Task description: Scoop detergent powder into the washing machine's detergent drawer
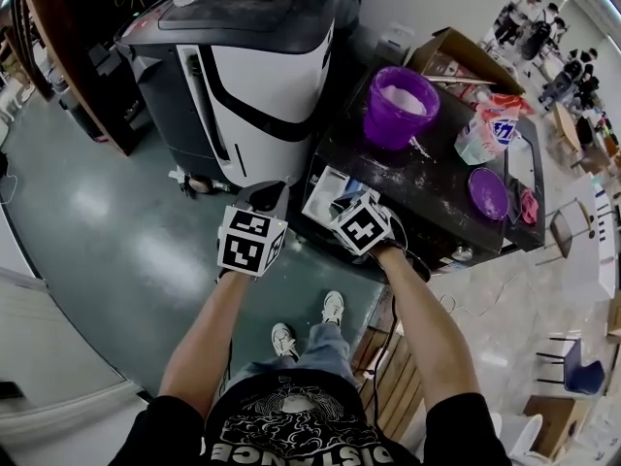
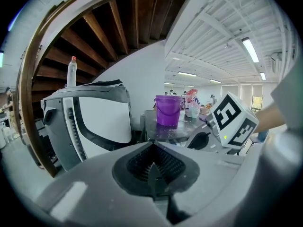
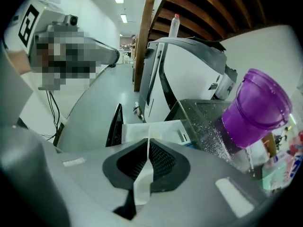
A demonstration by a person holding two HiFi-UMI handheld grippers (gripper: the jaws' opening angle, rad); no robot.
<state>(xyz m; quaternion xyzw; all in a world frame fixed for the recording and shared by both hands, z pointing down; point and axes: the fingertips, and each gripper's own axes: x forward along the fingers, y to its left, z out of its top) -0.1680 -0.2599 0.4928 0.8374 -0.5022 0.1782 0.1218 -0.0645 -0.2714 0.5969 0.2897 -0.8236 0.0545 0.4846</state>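
My left tool (image 2: pixel 152 167) and right tool (image 3: pixel 147 145) are clenched, empty. The purple powder bucket (image 1: pixel 398 107) stands on the bench (image 1: pixel 437 197), ahead-right of the right tool, the nearer one.

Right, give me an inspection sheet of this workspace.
Surface: dark table, dusted with spilled white powder.
Job's things: purple bucket holding powder; white drawer at the table's near-left corner; washing machine beside it.
Clutter: detergent bag, purple dish, cardboard box.
Grippers: left gripper and right gripper both shut, empty.
Cables: black cable trailing toward the floor.
Surroundings: green floor, chair, people far off.
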